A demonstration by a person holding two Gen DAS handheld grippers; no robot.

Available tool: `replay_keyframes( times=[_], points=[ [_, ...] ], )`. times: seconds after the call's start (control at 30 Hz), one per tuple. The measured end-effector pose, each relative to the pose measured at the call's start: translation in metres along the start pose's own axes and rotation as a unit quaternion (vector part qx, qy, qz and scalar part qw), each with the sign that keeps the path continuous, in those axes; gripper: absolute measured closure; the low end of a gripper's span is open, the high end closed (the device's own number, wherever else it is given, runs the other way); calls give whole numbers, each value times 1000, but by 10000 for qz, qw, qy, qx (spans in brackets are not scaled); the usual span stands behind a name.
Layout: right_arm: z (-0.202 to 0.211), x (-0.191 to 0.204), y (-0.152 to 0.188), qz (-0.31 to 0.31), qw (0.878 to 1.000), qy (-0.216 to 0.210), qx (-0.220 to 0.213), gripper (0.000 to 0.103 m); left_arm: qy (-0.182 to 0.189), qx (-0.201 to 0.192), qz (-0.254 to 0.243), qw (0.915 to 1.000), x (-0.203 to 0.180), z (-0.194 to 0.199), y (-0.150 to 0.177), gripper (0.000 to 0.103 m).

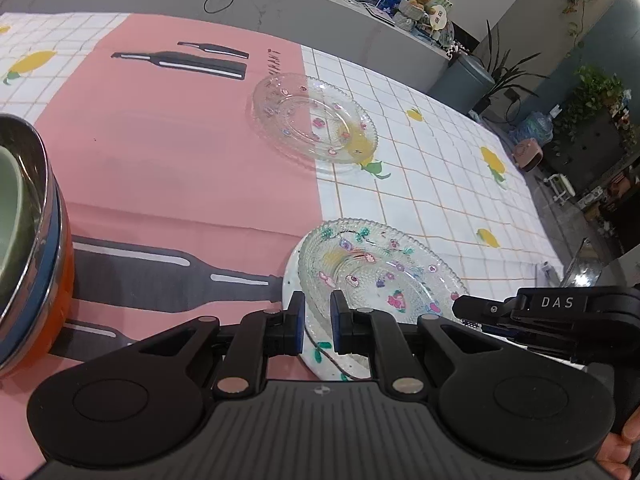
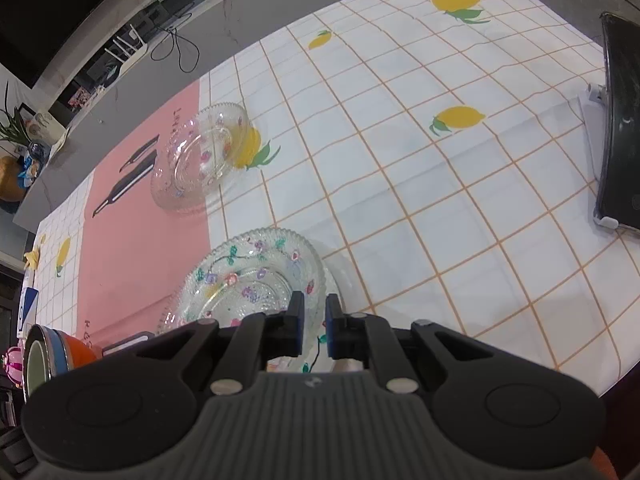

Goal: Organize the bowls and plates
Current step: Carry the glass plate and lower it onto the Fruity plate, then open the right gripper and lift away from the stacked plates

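Both claws are clenched on the near glass plate (image 1: 380,272), left claw (image 1: 318,322) and right claw (image 2: 314,328) at opposite rims. Another glass plate (image 1: 314,120) lies farther off on the desk (image 1: 440,184).

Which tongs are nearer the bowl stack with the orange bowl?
Left. The left tongs grip the near glass plate beside the bowl stack; the right tongs hold that plate's opposite rim.
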State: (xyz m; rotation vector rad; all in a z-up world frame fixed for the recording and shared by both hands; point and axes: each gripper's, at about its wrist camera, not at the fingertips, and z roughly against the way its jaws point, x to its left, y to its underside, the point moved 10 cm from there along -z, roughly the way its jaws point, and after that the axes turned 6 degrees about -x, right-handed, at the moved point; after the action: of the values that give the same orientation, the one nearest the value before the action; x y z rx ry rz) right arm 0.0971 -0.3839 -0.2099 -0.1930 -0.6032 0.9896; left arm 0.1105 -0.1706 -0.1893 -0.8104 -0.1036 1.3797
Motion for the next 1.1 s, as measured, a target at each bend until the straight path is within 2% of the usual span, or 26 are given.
replay_keyframes(
  times=[0.2, 0.47, 0.7, 0.9, 1.1],
  points=[
    [-5, 0, 3, 42, 9998, 107, 130, 91, -82, 54, -157, 9998, -2, -2, 4, 89],
    [-13, 4, 9, 521, 9970, 504, 271, 90, -200, 190, -225, 9994, 0, -6, 12, 89],
    [-17, 6, 13, 749, 9946, 643, 336, 90, -299, 295, -382, 9984, 1, -9, 18, 89],
    [-16, 10, 14, 831, 9943, 599, 306, 82, -263, 269, -422, 9984, 2, -8, 15, 90],
    [-12, 13, 13, 771, 9958, 434, 236, 73, -281, 6, -507, 9983, -1, 4, 1, 89]
  ],
)
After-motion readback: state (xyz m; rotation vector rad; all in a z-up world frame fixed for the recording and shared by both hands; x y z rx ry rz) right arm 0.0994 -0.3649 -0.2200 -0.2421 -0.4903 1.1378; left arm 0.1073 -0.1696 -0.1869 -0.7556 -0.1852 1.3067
